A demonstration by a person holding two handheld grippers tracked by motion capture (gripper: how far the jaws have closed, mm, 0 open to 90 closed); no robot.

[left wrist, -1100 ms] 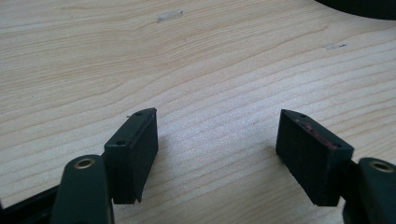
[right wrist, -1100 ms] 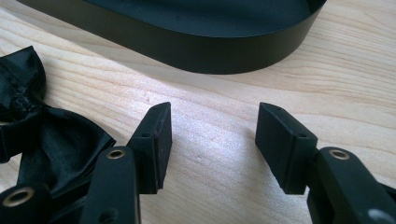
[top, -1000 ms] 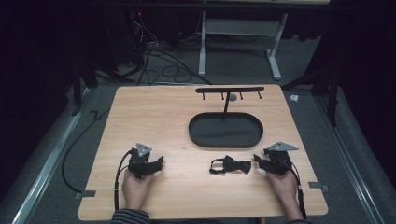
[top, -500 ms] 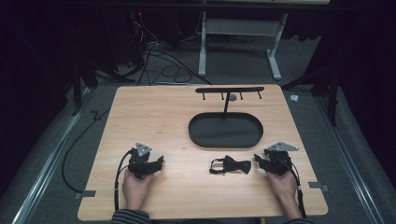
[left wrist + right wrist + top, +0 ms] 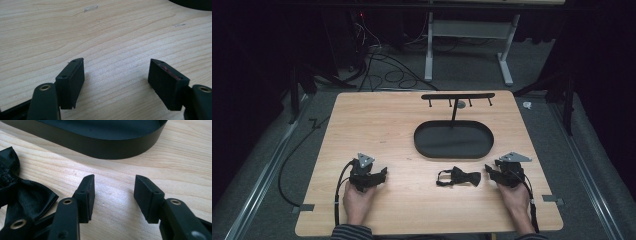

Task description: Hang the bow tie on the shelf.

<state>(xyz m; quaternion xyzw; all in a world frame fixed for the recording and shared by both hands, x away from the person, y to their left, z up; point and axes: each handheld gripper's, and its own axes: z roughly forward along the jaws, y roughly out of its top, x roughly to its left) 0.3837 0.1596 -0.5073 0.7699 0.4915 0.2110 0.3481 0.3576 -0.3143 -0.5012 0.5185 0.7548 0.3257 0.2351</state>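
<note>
Black bow tie (image 5: 459, 176) lies flat on the wooden bench (image 5: 377, 130), near the front edge, just in front of the black oval tray (image 5: 422, 145). A thin post with a hooked crossbar (image 5: 458, 96) rises at the tray's far rim. Right gripper (image 5: 491, 171) rests just beside the bow tie's right end; its fingers (image 5: 86, 195) spread apart, nothing between them. Left gripper (image 5: 381, 175) sits well apart on the left, fingers (image 5: 72, 77) released over bare wood.
</note>
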